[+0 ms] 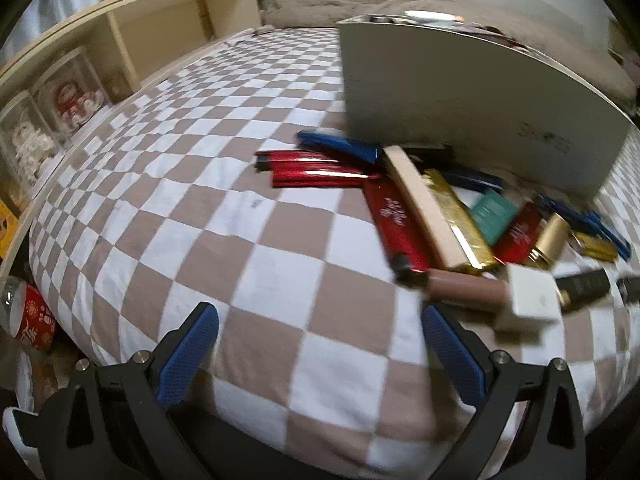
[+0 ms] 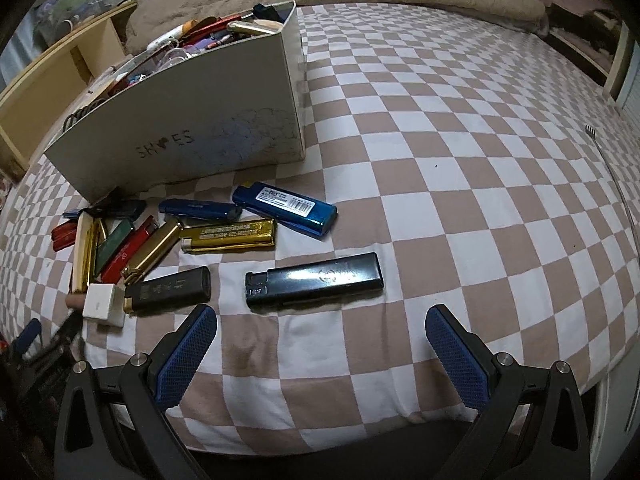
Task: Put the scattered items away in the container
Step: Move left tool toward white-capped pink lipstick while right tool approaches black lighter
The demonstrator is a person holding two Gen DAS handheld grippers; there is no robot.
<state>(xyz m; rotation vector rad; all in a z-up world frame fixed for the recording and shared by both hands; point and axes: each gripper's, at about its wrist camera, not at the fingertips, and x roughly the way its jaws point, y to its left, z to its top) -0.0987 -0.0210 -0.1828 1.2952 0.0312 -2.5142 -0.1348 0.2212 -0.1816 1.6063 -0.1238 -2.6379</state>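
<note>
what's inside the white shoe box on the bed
The white shoe box is heaped to its rim with small items: lighters, a white tube and a gold case poke out at the top. Its walls hide everything lower down.

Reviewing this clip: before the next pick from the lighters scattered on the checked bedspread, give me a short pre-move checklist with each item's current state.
1. Right hand-held gripper open and empty: ok.
2. Left hand-held gripper open and empty: ok.
3. Long glossy black lighter lies apart from the others, just ahead of the right gripper: ok.
4. White cardboard shoe box upright, top open: ok.
5. Room left in the box: cannot tell; items already reach its rim.
6. Left view sharp enough to target the overlapping pile of red and gold lighters: not ok, blurred.
</note>
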